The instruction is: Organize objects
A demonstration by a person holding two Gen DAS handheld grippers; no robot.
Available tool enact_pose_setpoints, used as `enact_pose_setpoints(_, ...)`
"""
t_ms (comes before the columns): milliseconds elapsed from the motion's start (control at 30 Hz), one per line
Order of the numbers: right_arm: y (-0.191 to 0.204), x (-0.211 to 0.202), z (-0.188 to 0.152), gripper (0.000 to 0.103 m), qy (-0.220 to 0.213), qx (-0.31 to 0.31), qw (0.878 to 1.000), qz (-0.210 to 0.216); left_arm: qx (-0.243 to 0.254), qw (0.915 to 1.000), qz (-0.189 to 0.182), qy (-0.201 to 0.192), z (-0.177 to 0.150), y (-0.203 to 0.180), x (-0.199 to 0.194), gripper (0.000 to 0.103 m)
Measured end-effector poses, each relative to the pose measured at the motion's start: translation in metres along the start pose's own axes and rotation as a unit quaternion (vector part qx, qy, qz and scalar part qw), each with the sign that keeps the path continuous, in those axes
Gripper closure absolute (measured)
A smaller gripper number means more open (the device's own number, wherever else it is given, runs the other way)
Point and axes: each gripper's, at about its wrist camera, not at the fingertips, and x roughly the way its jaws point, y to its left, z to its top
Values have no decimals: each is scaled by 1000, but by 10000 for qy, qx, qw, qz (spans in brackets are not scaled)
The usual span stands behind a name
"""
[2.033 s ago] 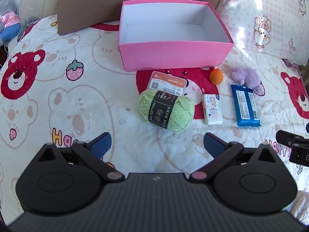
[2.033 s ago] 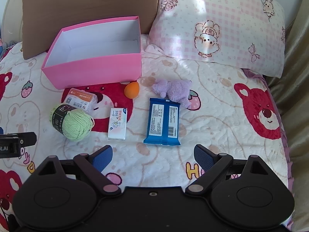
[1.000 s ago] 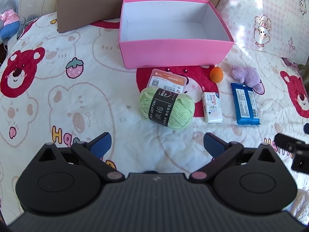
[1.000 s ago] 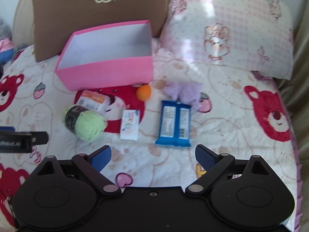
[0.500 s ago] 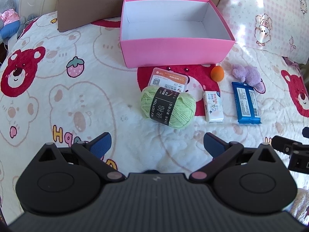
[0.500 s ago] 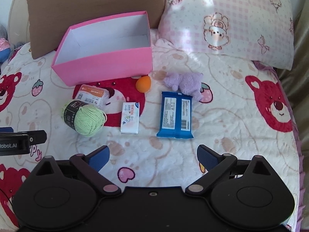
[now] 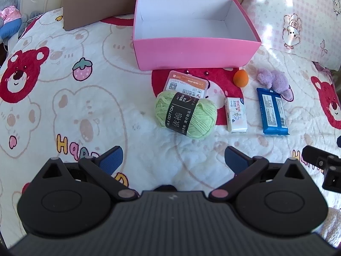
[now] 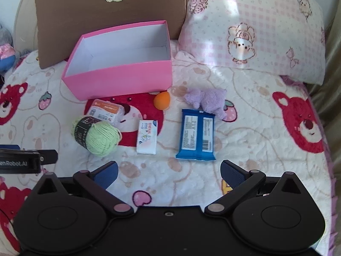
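An empty pink box (image 7: 196, 51) (image 8: 121, 81) stands on the bear-print bedspread. In front of it lie a green yarn ball (image 7: 185, 115) (image 8: 97, 138), an orange-and-white packet (image 7: 186, 85) (image 8: 105, 111), a small white tissue pack (image 7: 235, 115) (image 8: 147, 137), an orange egg-shaped sponge (image 7: 240, 78) (image 8: 162, 100), a purple plush toy (image 7: 273, 82) (image 8: 205, 100) and a blue wipes pack (image 7: 271, 111) (image 8: 197, 134). My left gripper (image 7: 173, 160) is open, short of the yarn. My right gripper (image 8: 169, 171) has its jaws opening wide, nothing between them, short of the wipes pack.
A brown cushion (image 8: 110, 17) leans behind the box and a pink checked pillow (image 8: 253, 29) lies at the back right. Stuffed toys (image 7: 9, 19) sit at the far left edge. The bed's right edge drops off by a curtain (image 8: 332, 85).
The right wrist view has shifted slightly, so the objects sit a little differently in frame, and its fingers stand a bit wider apart. The left view is nearly unchanged.
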Motion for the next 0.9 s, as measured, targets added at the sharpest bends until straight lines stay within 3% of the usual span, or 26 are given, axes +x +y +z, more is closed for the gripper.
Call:
enact_pose_setpoints(533,2,3,-2,0,92,-138,9998,114,53,10000,5,52,-2,2,4,0)
enact_pose_setpoints(700,4,3,1,0,111,-254,9995,-147,204,9997,-51,149,4,2,5,0)
enact_pose_setpoints(833,5,-5,5,0,-235,-574,9976,-307,251,9993,-232,114,18,9,0,0)
enact_pose_setpoints(900,1,-7,7,0,-428,-573,9973,-145,419,9986,-305,66,25,12,-3,0)
